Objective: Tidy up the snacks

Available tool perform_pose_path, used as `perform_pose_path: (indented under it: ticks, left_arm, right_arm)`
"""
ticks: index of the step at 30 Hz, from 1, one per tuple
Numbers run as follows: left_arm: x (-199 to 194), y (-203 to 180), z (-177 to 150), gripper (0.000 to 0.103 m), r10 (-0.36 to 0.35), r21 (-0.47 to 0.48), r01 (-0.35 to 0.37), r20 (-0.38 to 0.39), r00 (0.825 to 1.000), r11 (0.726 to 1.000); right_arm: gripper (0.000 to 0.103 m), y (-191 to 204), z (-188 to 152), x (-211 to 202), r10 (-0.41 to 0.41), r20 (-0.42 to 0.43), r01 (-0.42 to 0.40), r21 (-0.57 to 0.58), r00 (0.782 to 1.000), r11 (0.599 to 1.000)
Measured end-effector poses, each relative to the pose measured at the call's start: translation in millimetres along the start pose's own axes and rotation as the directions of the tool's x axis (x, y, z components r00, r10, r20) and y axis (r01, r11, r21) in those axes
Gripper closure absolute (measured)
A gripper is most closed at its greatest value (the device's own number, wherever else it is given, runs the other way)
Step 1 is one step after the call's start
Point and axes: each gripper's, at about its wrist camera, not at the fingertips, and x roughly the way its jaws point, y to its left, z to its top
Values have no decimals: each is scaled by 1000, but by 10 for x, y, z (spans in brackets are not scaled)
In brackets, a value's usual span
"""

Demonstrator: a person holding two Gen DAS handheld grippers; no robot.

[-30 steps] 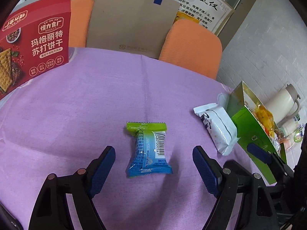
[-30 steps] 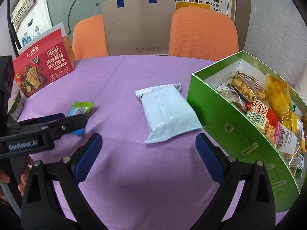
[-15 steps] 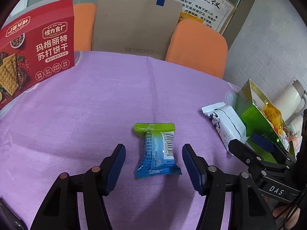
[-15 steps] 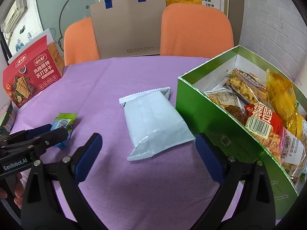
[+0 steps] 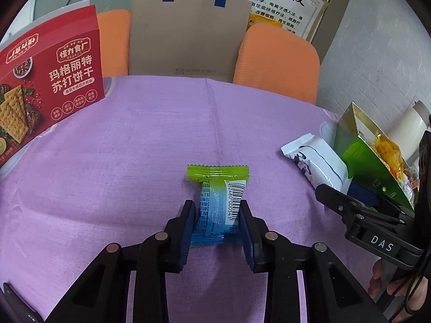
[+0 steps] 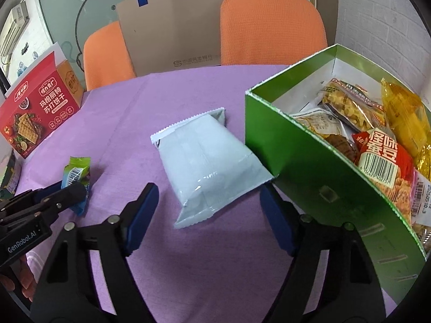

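One blue-green snack packet (image 5: 218,210), centre frame on purple tablecloth (image 5: 134,161), pinched by left gripper (image 5: 216,215). One white snack pouch (image 6: 207,161) btwn spread fingers of right gripper (image 6: 207,202), touching one green box (image 6: 309,167) at right. Two orange chairs (image 6: 269,27), upper frame.

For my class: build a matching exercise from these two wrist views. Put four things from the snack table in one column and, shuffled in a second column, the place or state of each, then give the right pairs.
Things
1. green-and-blue snack packet
2. white pouch
3. green box
4. red cracker box

Places or states
A. open, with snack packs inside
B. clamped between the left gripper fingers
C. standing at the far left of the purple tablecloth
D. flat on the cloth, ahead of the open right gripper, its corner at the green box

Pairs: 1-B, 2-D, 3-A, 4-C
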Motion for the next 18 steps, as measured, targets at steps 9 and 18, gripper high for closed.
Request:
perform_pose_path:
  ticks: [9, 18]
  left_arm:
    - [-44, 87, -12, 72, 4, -41, -3, 9, 1000, 999]
    - [-127, 171, -19, 72, 8, -93, -4, 37, 999, 996]
  right_arm:
    - [70, 203, -140, -94, 65, -37, -68, -74, 997, 995]
    - [32, 276, -28, -282, 9, 66, -2, -106, 998, 994]
